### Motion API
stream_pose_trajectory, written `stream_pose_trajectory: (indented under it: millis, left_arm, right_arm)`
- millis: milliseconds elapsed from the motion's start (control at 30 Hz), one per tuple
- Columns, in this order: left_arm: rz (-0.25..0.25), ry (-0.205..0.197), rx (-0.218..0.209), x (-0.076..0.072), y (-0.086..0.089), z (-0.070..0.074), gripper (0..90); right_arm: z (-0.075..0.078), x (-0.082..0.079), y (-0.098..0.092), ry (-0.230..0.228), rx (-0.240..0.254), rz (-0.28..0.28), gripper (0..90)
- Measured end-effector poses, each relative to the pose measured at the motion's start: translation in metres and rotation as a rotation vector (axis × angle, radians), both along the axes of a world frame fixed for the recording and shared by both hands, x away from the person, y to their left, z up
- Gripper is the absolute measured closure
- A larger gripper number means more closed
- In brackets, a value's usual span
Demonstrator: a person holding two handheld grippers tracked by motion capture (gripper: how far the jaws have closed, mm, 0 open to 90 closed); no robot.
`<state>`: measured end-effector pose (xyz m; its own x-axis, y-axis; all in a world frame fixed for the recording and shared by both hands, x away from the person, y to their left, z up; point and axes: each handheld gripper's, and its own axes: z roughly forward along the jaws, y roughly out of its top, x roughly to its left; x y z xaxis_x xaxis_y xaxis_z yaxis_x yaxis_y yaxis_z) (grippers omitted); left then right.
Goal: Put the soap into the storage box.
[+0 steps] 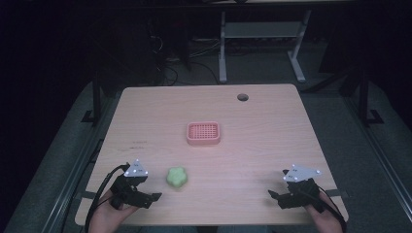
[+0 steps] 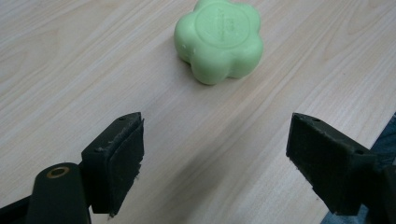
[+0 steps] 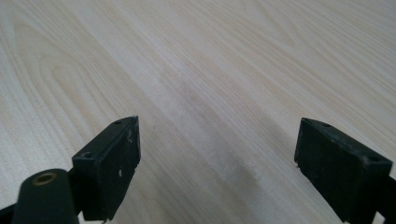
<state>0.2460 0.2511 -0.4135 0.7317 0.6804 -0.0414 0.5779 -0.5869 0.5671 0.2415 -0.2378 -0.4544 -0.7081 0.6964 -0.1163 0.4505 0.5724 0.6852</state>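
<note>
1. Green flower-shaped soap [image 1: 177,177] lying flat on the light wood surface [image 1: 252,160], near its front edge, left of centre; taken as landmark below.
2. Left tool [image 1: 156,196] just left of the soap, slightly nearer the front edge, apart from it; jaws spread wide, gripping nothing.
3. Left gripper view: soap [image 2: 218,40] ahead of the spread jaws, beyond their tips, round embossed stamp on top, lettering too small to read.
4. Right tool [image 1: 272,193] well right of the soap, at about the same depth; jaws spread wide, nothing between them.
5. Right gripper view: bare wood grain of the surface [image 3: 210,70] between and past the jaws.
6. Pink slotted tray [image 1: 203,133] behind the soap and a little right, well apart, about mid-surface.
7. Round cable hole [image 1: 243,97] farther back and right of the soap, near the far edge.
8. Hands on both tools at the front edge, cables trailing back.
</note>
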Motion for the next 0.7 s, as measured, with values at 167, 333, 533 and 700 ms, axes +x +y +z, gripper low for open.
stream_pose_trajectory:
  millis: [167, 333, 533, 700]
  left_arm:
    - [-0.013, 0.006, 0.014, 0.003, -0.007, 0.003, 18.9]
    - [-0.017, 0.007, 0.025, 0.006, -0.014, 0.006, 18.9]
    - [-0.03, 0.021, 0.048, 0.012, -0.023, 0.008, 18.8]
    - [-0.041, 0.027, 0.07, 0.017, -0.031, 0.01, 18.8]
  right_arm:
    - [0.0, -0.001, 0.001, 0.005, 0.01, -0.004, 13.8]
    - [0.001, 0.0, 0.0, -0.002, 0.005, 0.0, 13.8]
    - [0.001, -0.001, 0.002, 0.003, 0.017, -0.004, 13.8]
    - [0.001, -0.002, 0.002, -0.001, 0.017, -0.001, 13.8]
